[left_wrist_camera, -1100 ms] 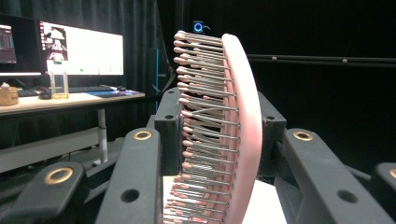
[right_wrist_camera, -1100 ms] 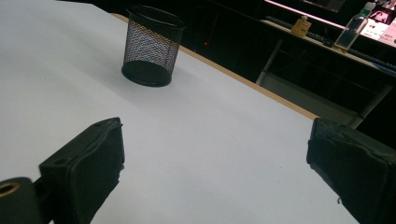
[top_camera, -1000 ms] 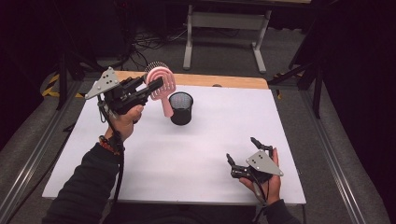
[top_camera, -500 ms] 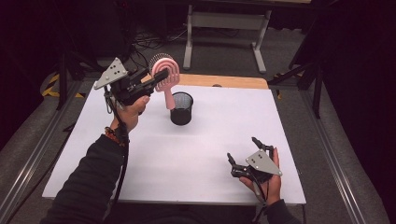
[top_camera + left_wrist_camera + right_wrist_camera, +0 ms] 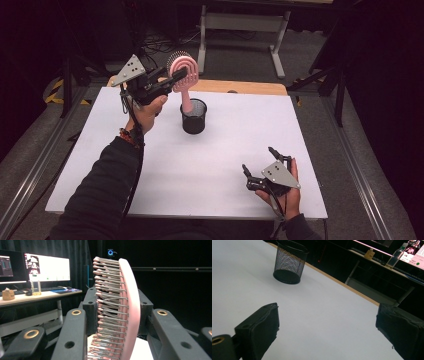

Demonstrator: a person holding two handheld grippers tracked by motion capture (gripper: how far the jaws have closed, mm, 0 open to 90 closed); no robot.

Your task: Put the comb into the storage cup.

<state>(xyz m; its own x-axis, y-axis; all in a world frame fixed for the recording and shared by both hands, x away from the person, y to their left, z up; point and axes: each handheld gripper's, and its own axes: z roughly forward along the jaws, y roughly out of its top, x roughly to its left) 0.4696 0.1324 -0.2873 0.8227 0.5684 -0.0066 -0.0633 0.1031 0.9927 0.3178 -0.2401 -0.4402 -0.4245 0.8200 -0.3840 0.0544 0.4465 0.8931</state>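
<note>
A pink hairbrush (image 5: 181,70) with metal bristles is held upright by its head, and my left gripper (image 5: 172,82) is shut on it. In the left gripper view the brush (image 5: 125,315) stands edge-on between the black jaws of that gripper (image 5: 117,310). Its handle hangs down to the rim of a black mesh cup (image 5: 194,116) at the back middle of the table. I cannot tell whether the tip is inside. My right gripper (image 5: 259,161) rests open at the front right, with nothing between its pads (image 5: 262,325). The cup (image 5: 288,262) stands far ahead of it.
The white table top (image 5: 215,160) has a wooden strip (image 5: 240,87) along its far edge. Behind the table are a metal stand (image 5: 240,30) and cables on the floor. A desk with monitors (image 5: 47,267) stands beyond.
My left gripper has carried the brush a little right and up, so the handle now hangs over the cup. The right gripper has stayed put.
</note>
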